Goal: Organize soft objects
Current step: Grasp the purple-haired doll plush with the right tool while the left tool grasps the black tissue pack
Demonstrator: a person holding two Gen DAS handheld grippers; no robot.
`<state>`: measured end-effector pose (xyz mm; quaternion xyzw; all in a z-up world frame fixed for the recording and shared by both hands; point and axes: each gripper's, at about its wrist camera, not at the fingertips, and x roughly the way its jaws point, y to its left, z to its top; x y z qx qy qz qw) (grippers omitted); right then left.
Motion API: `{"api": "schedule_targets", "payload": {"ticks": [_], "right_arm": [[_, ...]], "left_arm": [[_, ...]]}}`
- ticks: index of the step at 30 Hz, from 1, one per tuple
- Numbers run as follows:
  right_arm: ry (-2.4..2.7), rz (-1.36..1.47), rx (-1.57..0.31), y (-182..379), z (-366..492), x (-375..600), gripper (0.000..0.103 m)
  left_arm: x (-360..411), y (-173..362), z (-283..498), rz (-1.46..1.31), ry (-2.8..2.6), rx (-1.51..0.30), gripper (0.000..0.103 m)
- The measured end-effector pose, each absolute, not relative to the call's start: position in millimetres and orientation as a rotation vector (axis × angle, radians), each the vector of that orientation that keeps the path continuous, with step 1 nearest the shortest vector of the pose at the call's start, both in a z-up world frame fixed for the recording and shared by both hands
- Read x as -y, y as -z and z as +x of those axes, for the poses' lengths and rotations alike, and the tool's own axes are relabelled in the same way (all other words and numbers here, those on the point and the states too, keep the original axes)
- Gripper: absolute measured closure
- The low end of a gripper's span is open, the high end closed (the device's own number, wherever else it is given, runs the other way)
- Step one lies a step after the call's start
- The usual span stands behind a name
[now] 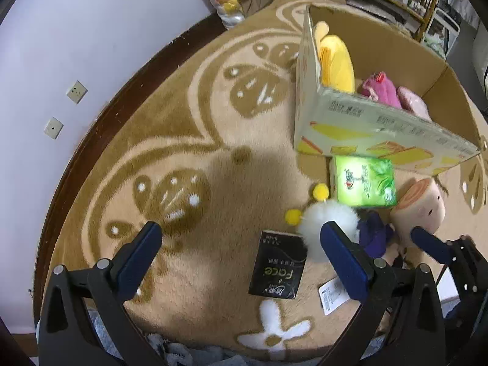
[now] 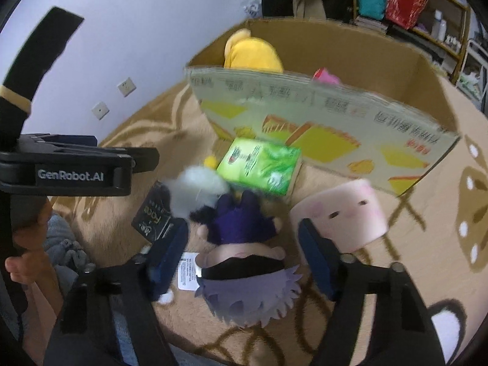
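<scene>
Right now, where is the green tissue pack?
The green tissue pack lies on the rug against the front wall of the cardboard box, right of centre in the left wrist view, between the white fluffy toy and the log-shaped plush.

We saw the tissue pack (image 2: 261, 167) lying before the cardboard box (image 2: 320, 116); the doll (image 2: 244, 244) lay nearer us, the stump plush (image 2: 338, 213) to its right.

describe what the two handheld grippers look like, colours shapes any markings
Both are black plastic frames, each with two angled struts joined by silver round bolts and ending in flat dark blue padded fingers. The left gripper and right gripper look alike. The left gripper's body, seen from the right wrist view, carries white "GenRobot.AI" lettering. A black strap with a tan band sits above it.
</scene>
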<state>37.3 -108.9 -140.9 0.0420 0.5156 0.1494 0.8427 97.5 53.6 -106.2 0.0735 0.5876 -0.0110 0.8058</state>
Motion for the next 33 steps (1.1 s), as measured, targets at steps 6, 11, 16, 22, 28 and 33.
{"api": "schedule_targets", "payload": {"ticks": [6, 11, 16, 22, 28, 33], "right_arm": [[-0.320, 0.084, -1.153, 158, 38, 103, 0.036], [-0.309, 0.085, -1.176, 167, 40, 103, 0.036], [-0.305, 0.081, -1.185, 172, 41, 101, 0.036], [-0.305, 0.078, -1.189, 174, 44, 99, 0.036], [-0.303, 0.068, -1.188, 175, 44, 97, 0.037], [-0.304, 0.086, -1.197, 177, 47, 98, 0.037]], "left_arm": [[-54, 119, 99, 0.160, 0.026, -1.322, 0.001], [-48, 129, 99, 0.188, 0.053, -1.362, 0.001], [-43, 145, 98, 0.227, 0.057, -1.421, 0.001], [-42, 159, 100, 0.242, 0.043, -1.471, 0.001], [-36, 169, 100, 0.263, 0.058, -1.498, 0.012], [-31, 182, 99, 0.268, 0.081, -1.546, 0.023]]}}
